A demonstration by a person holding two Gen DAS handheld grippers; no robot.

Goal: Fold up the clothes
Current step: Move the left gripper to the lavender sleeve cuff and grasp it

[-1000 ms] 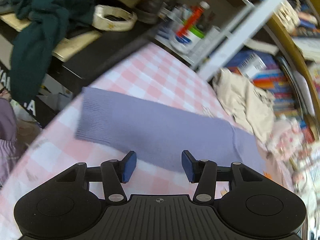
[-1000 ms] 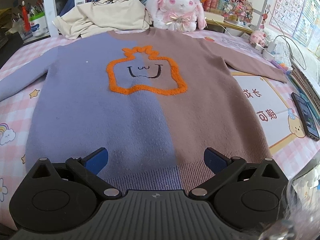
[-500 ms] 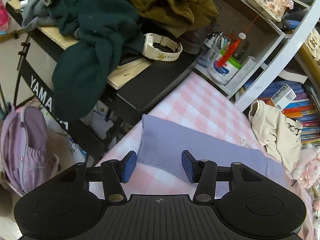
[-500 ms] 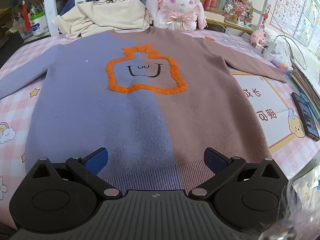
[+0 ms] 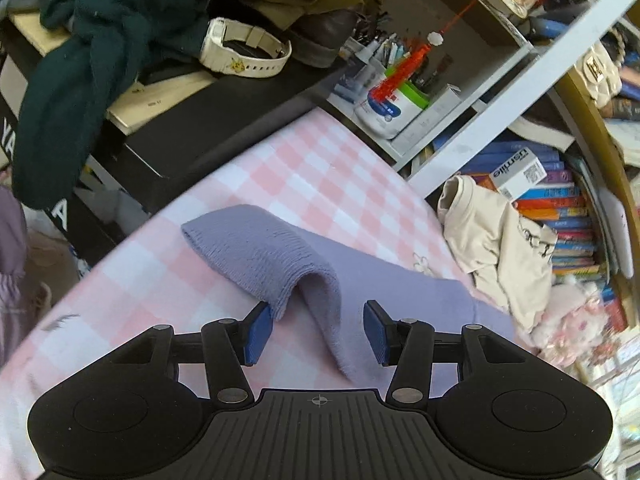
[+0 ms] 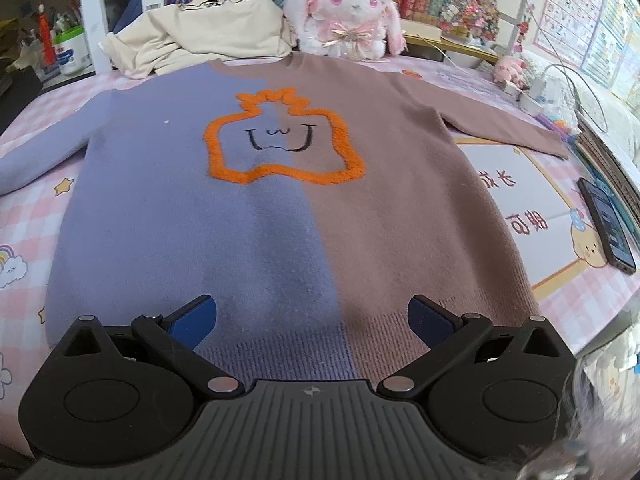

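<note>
While the sweater [image 6: 256, 208] lies flat on the bed [image 6: 24, 216], its cuff [image 5: 280, 268] is humped between the spread left gripper [image 5: 316, 330]. Close squarely on the ribbing before lifting. Right gripper [image 6: 312, 314] hovers spread at the hem.

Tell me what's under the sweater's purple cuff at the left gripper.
The purple cuff is humped up between the open left gripper fingers; beneath it shows the pink checked cloth. Whatever lies under the rest of the sleeve is covered.
</note>
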